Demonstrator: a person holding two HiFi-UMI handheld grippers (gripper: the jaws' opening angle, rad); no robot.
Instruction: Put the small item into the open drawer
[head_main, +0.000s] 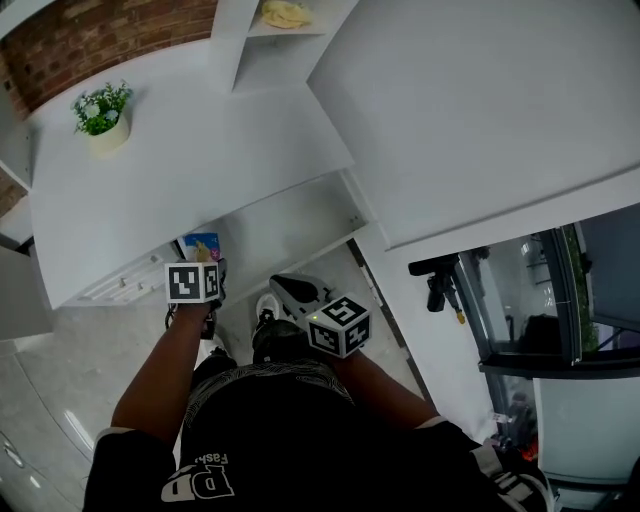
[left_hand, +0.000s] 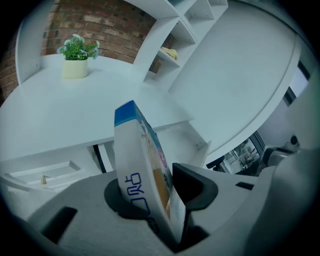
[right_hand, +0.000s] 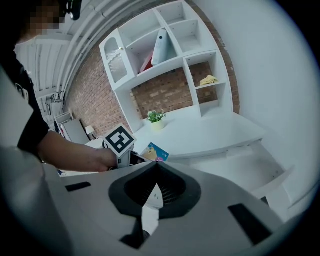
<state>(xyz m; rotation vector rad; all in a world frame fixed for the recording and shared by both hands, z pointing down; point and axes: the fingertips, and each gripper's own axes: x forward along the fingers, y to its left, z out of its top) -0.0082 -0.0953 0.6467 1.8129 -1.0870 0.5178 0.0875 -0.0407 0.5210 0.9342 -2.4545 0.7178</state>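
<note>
Jaws of left gripper (left_hand: 159, 192) clamped on small packet (left_hand: 137, 160), blue-topped, standing upright with a slight tilt. Jaws of right gripper (right_hand: 155, 187) pressed together. Packet is at left end of open drawer (head_main: 295, 228) under desk (head_main: 180, 170); above or inside it, cannot tell. Pot (head_main: 108, 137) on desk holds green plant (head_main: 100, 105). Shelf cubby (head_main: 262, 55) holds yellow item (head_main: 285, 13).

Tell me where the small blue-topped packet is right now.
The packet is clamped in the left claw. In the head view it sits left of centre, just below the white desk's front edge and beside the open drawer.
</note>
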